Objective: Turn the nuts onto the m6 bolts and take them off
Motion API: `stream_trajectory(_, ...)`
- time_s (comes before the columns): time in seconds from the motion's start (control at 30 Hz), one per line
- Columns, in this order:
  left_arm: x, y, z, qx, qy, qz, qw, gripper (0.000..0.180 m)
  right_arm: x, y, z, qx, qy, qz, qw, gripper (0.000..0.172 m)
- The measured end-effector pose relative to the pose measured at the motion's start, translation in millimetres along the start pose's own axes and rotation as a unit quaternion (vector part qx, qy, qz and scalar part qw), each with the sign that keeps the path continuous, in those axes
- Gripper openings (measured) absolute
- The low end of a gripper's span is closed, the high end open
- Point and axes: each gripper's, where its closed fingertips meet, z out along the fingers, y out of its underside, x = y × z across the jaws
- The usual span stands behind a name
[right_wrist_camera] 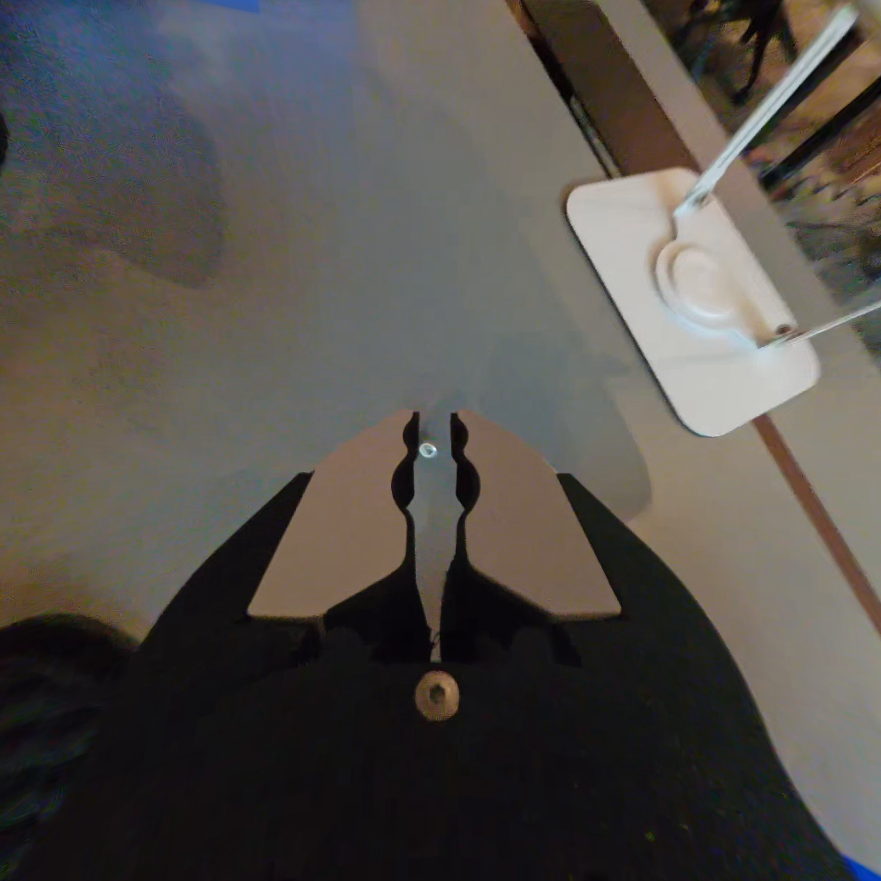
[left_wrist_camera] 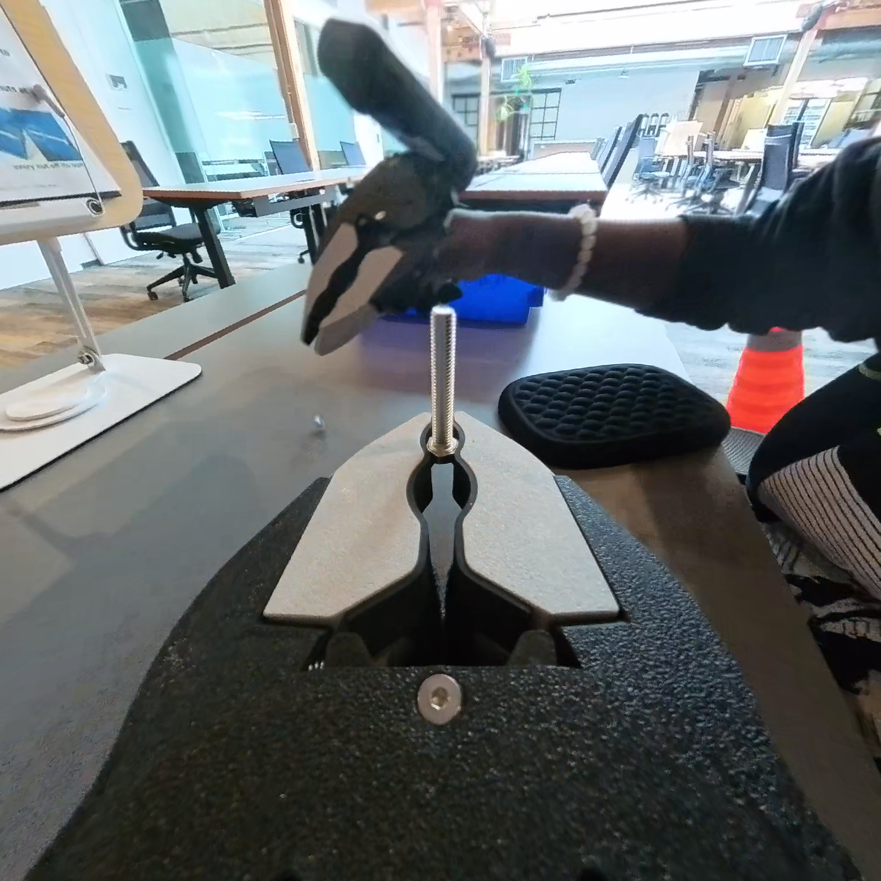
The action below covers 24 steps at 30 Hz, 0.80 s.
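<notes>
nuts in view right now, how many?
1. The only nut lies loose on the grey table, seen between the right gripper's parted fingers, untouched. The bolt in the left gripper shows bare thread. Others may be hidden.

Left wrist cam sits low over the grey table, looking level along its own fingers, out across an office. Right wrist cam hangs higher, pointing steeply down at the tabletop, a bit blurry. Both catch the white stand base and what's probably the same small nut.
</notes>
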Motion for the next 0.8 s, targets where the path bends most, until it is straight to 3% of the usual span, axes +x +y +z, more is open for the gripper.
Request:
stream_trajectory(0.07,0,3,0,-0.006,0.001,0.001,1.000,0.003,4,14,19,-0.038,-0.061,0.032,0.997,0.011)
stream_trajectory(0.23,1,6,1,-0.010,0.005,0.007,1.000,0.003,21,51,36,-0.128,-0.099,0.094,0.982,0.009)
stream_trajectory(0.4,1,6,1,-0.009,0.008,0.002,1.000,0.003,61,85,8,-0.197,-0.016,0.116,0.973,0.013)
stream_trajectory(0.63,3,6,1,-0.012,0.014,0.006,1.000,0.003,119,149,-45,-0.289,0.103,0.196,0.931,0.007)
stream_trajectory(0.8,5,8,2,-0.018,0.017,0.010,1.000,0.003,137,170,-49,-0.312,0.116,0.252,0.909,0.006)
